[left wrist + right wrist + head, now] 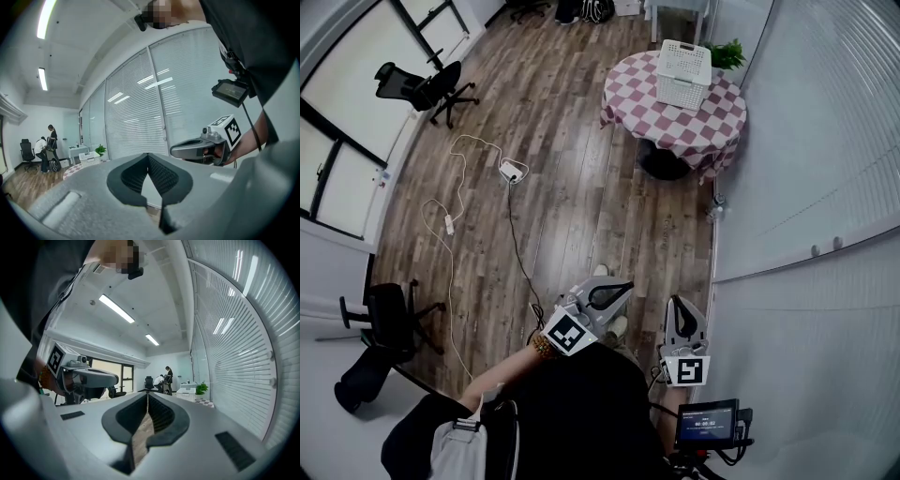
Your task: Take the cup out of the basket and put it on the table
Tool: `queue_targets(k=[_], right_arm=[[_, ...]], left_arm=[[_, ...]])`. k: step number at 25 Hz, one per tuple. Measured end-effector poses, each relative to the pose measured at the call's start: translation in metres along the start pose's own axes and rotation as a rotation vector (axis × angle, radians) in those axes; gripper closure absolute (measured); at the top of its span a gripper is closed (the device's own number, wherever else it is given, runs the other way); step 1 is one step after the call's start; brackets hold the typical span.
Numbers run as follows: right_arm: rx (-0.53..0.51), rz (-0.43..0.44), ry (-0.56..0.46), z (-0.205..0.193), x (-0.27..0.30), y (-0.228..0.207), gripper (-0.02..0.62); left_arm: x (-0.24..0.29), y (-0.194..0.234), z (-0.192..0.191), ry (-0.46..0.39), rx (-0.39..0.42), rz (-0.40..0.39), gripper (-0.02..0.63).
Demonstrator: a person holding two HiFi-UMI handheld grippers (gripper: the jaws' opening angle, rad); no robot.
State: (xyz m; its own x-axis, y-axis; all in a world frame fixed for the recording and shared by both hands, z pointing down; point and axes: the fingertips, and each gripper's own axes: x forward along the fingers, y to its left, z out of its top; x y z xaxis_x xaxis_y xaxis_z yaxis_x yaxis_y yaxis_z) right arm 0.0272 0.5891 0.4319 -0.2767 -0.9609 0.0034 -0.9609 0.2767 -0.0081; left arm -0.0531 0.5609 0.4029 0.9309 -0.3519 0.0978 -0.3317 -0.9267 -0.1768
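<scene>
The white slatted basket (684, 73) stands on a round table with a red-and-white checked cloth (670, 127), far across the wooden floor from me. No cup shows; the basket's inside is hidden. Both grippers are held side by side at waist height, pointing toward the table. My left gripper (623, 284) is shut with nothing in it, pads meeting at the tip (148, 157). My right gripper (678, 302) is shut and empty too (148, 394). The basket appears small in the left gripper view (89, 159) and the right gripper view (186, 394).
A glass wall with blinds (806, 141) runs along my right. A power strip (510, 171) and white cables (450, 225) lie on the floor to the left. Office chairs (427, 89) (380, 328) stand at the left. A potted plant (727, 54) sits behind the table. People (49, 150) stand far off.
</scene>
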Motion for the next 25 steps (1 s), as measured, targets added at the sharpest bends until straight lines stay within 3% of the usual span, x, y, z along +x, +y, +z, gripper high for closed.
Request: queue_targets(k=[13,18,25], right_arm=[[-0.040,-0.088,0.000,0.000,0.022,-0.048,0.584],[-0.073,-0.095,0.054,-0.003,0.042,-0.062,0.584],[-0.094,-0.115,0.063,0.010,0.101,-0.083,0.584]], left_arm=[[0.056,0.024,-0.006,-0.043,0.017,-0.081,0.601],[0.079,0.045,-0.004,-0.082,-0.004,-0.103,0.601],[0.109,0.093,-0.018,-0.036,-0.039,-0.163,0.601]])
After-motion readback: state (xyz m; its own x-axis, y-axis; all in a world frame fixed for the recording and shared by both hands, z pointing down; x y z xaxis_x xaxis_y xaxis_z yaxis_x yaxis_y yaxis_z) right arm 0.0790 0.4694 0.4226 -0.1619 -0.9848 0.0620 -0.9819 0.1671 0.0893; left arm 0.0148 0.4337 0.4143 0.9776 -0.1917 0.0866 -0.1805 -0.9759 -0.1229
